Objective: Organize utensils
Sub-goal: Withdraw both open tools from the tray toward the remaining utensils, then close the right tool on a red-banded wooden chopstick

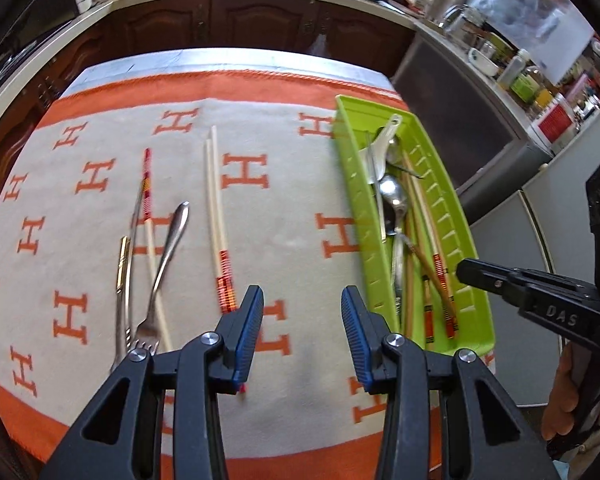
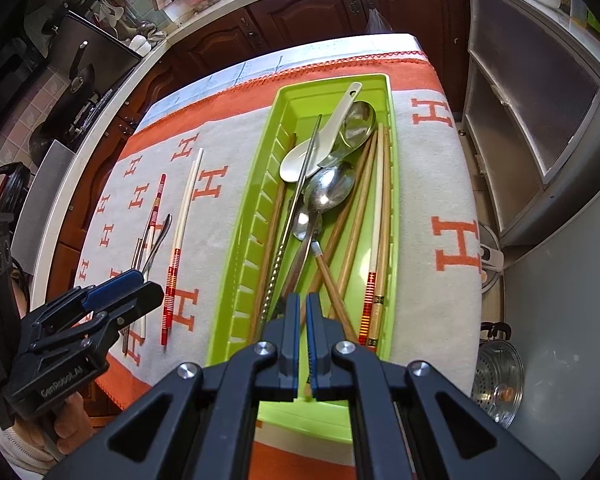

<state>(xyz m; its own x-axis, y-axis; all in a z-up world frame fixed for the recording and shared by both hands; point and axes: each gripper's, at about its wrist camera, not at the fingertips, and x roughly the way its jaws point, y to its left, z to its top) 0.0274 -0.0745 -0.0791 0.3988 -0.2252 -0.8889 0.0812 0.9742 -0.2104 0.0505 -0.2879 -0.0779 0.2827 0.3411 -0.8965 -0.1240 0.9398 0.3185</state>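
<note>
My left tongs (image 1: 302,300) stand part-way apart with nothing between the blue pads, hanging over the orange-and-cream cloth (image 1: 284,208) that covers the bench. My right tongs (image 2: 302,312) are closed to a narrow slit over the near end of the green tray (image 2: 236,300); the end of a wooden chopstick (image 2: 332,284) shows just below the pads, though I cannot tell whether it is gripped.

From the left tongs, a pair of white chopsticks with red ends (image 1: 217,216) lies on the cloth at 11 o'clock, close by. Farther out at 10 o'clock sit a fork (image 1: 162,264), a single red-and-white chopstick (image 1: 148,200) and a gold-tipped utensil (image 1: 123,264), crossing one another. The tray lies at 1 o'clock along the cloth's right side.

Inside the tray, at 12 o'clock from the right tongs, are a white soup spoon (image 2: 324,136), metal spoons (image 2: 332,188), a metal chopstick (image 2: 300,184) and several wooden chopsticks, loosely heaped. Dark wooden cabinets (image 1: 260,20) stand beyond the bench.
</note>
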